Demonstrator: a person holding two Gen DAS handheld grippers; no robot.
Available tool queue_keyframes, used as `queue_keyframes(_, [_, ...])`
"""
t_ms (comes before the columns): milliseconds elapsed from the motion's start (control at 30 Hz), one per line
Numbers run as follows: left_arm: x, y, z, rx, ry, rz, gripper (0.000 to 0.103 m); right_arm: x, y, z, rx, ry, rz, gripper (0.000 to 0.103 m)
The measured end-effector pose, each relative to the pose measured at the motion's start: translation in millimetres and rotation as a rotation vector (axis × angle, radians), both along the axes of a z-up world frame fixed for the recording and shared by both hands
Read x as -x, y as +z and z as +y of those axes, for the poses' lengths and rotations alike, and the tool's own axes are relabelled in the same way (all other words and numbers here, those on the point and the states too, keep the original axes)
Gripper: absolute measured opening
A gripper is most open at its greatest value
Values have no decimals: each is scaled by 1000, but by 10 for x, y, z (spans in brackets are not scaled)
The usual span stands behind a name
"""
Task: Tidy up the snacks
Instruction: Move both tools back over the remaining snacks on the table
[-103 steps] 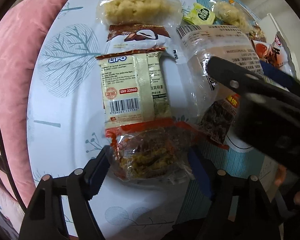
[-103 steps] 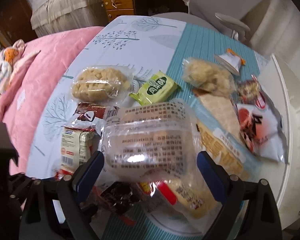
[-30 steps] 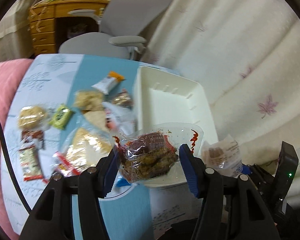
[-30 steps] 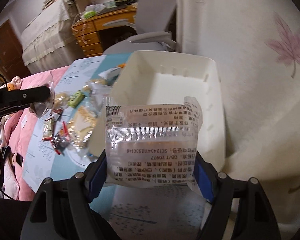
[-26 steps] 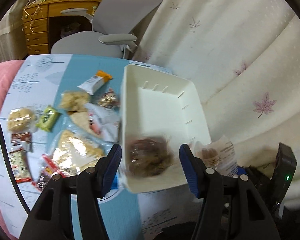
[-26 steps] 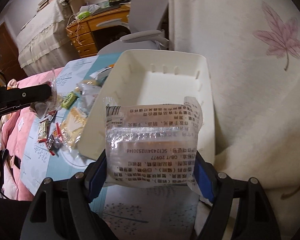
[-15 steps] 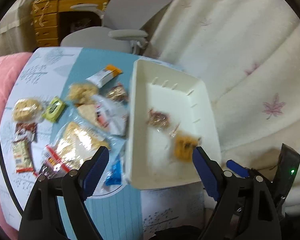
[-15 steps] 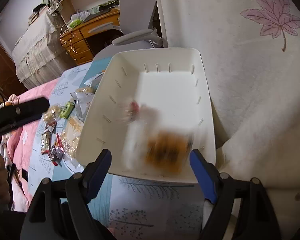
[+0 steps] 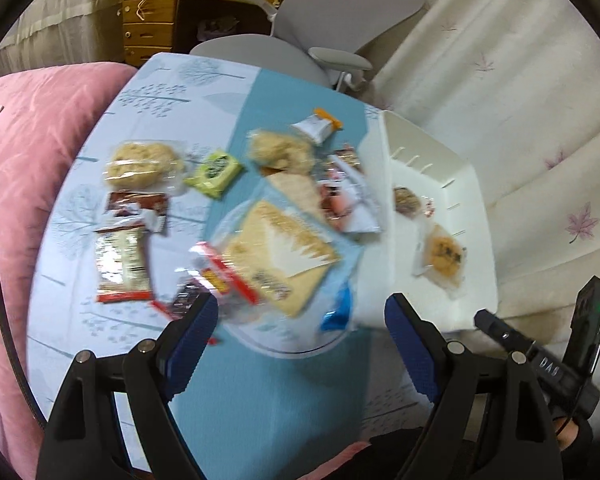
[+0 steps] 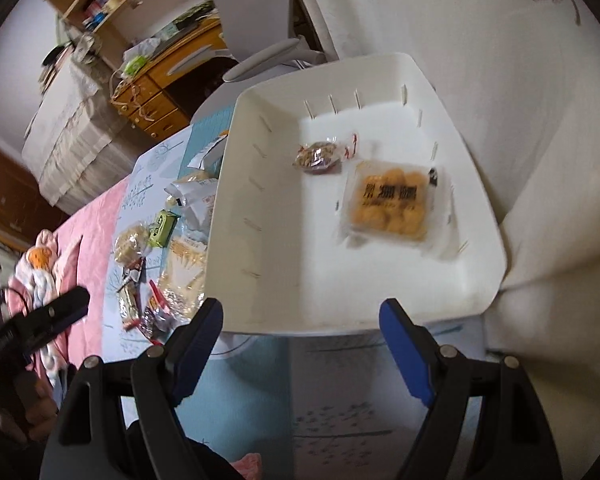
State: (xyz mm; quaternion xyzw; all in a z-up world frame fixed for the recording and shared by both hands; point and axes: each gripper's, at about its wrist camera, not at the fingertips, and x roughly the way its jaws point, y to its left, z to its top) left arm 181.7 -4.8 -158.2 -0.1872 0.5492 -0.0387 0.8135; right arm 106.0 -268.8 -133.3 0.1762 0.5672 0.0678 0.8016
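A white bin [image 10: 260, 248] stands at the table's right edge and also shows in the left wrist view [image 9: 472, 184]. In it lie a clear pack of orange pastries [image 10: 392, 204] [image 9: 444, 256] and a small dark nut snack pack [image 10: 320, 156] [image 9: 408, 200]. My left gripper [image 9: 302, 316] is open and empty above the snack pile, over a large cracker pack [image 9: 280, 252]. My right gripper [image 10: 300, 320] is open and empty above the bin's near rim.
On the tree-print cloth [image 9: 168, 92] lie a puffed rice cake [image 9: 144, 164], a green packet [image 9: 214, 168], a cream wafer pack [image 9: 120, 260] and several more snacks. A pink quilt [image 9: 28, 128] lies left. A grey chair [image 9: 340, 12] and wooden drawers [image 9: 152, 12] stand behind.
Both grippers have opened and dropped their packs into the white bin, where both now lie still. My left gripper has swung left, back over the snack pile.
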Motion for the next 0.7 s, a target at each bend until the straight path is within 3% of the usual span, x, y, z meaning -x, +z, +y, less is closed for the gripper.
queue_keyframes(233, [77, -30, 519, -15, -79, 45, 85, 200, 35, 413, -29, -148, 26, 81])
queue_keyframes(700, [9, -118, 1352, -108, -291, 79, 84, 548, -48, 1502, -82, -320, 9, 81])
